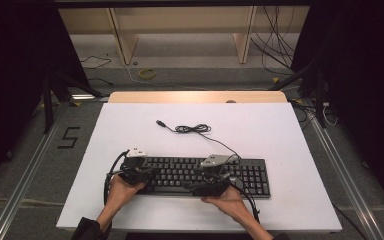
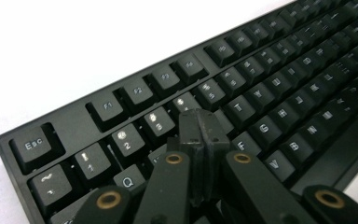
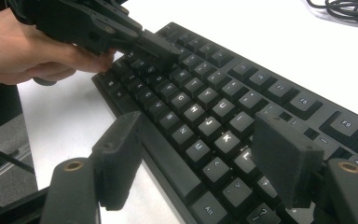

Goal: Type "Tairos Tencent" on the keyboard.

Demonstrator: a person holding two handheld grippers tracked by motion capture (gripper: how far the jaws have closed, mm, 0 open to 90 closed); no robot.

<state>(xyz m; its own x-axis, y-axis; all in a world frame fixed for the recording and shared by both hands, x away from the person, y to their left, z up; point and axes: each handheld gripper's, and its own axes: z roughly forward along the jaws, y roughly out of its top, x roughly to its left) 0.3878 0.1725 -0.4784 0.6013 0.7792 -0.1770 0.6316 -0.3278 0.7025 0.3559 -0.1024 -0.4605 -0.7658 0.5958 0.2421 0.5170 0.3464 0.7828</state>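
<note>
High view: a white board (image 1: 280, 150) lies on a wooden table (image 1: 197, 96), set on a grey floor between metal rails. Behind the table stand pale wooden shelf legs, loose cables and a yellow ring on the floor. A black "5" (image 1: 68, 137) is marked on the floor to the left of the board. A black keyboard (image 1: 240, 172) lies near the board's front edge, long side parallel to it. The cord (image 1: 194, 129) runs from the keyboard's rear toward the board's centre, bundled partway, plug end free. The left gripper (image 1: 147, 174) rests over the keyboard's left end; the right gripper (image 1: 215, 181) sits over the middle, at the front edge. Both hands enter from the bottom.

Left gripper view: the jaws are pressed together with nothing between them, tips down among the keys just below the number row, near "4". The Esc key (image 2: 32, 145) sits at the near corner. The white board is seen beyond the keyboard.

Right gripper view: the jaws stand wide apart, hovering over the letter keys and front edge, gripping nothing. The left hand (image 3: 23, 46) and its gripper appear at upper left, tip on the keys. Grey floor shows at lower left.
</note>
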